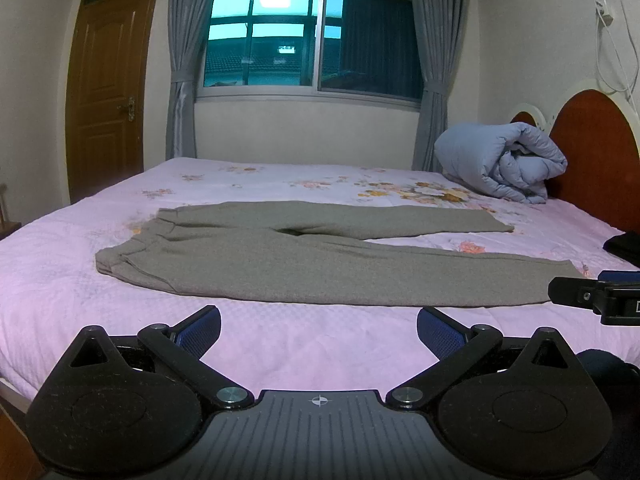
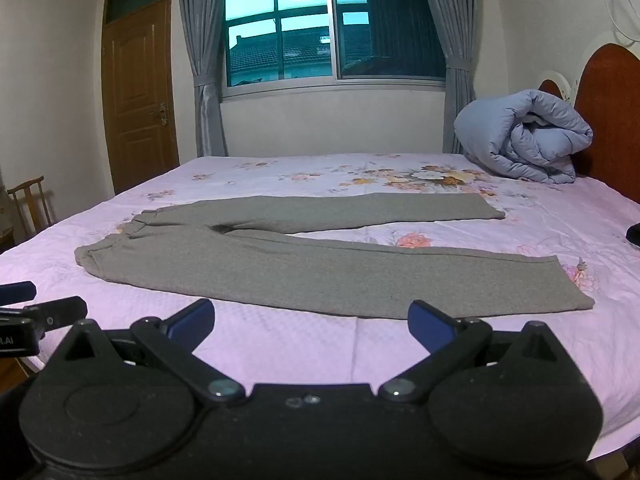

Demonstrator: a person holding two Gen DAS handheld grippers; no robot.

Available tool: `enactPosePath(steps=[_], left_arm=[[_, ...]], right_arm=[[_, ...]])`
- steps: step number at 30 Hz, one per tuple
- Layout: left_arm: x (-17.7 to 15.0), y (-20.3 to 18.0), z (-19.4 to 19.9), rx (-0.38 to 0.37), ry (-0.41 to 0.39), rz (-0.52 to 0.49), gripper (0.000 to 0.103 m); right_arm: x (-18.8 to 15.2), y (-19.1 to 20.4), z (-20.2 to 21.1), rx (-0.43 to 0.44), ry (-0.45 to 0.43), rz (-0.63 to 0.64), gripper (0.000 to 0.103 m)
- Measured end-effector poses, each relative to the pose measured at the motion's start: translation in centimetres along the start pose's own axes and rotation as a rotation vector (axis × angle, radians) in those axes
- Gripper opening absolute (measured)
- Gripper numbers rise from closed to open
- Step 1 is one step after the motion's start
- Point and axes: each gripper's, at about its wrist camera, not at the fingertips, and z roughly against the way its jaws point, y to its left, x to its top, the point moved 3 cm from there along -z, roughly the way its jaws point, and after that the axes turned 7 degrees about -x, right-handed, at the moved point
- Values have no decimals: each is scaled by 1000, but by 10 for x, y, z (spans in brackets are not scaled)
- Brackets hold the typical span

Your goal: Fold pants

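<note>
Grey pants [image 1: 304,264] lie flat on the pink floral bed [image 1: 80,300], waistband to the left and the two legs spread apart toward the right. In the right wrist view the same pants [image 2: 320,276] stretch across the middle of the bed [image 2: 560,340]. My left gripper [image 1: 319,326] hovers over the near bed edge, open, nothing between its blue pads, a short way in front of the nearer leg. My right gripper [image 2: 311,318] is also open and empty, just short of the nearer leg's hem side. Each gripper shows at the edge of the other's view.
A rolled blue duvet [image 1: 500,160] rests at the far right by the red headboard [image 1: 592,152]. A dark object [image 1: 624,246] lies at the bed's right edge. A wooden door [image 1: 104,92], a curtained window [image 1: 308,36] and a wooden chair [image 2: 32,204] stand beyond the bed.
</note>
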Motion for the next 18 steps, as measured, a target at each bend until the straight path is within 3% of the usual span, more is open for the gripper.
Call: enactPosePath(steps=[18], left_arm=[[0,1,0,-1,-1,-2,103]], right_arm=[[0,0,0,0,0,0,97]])
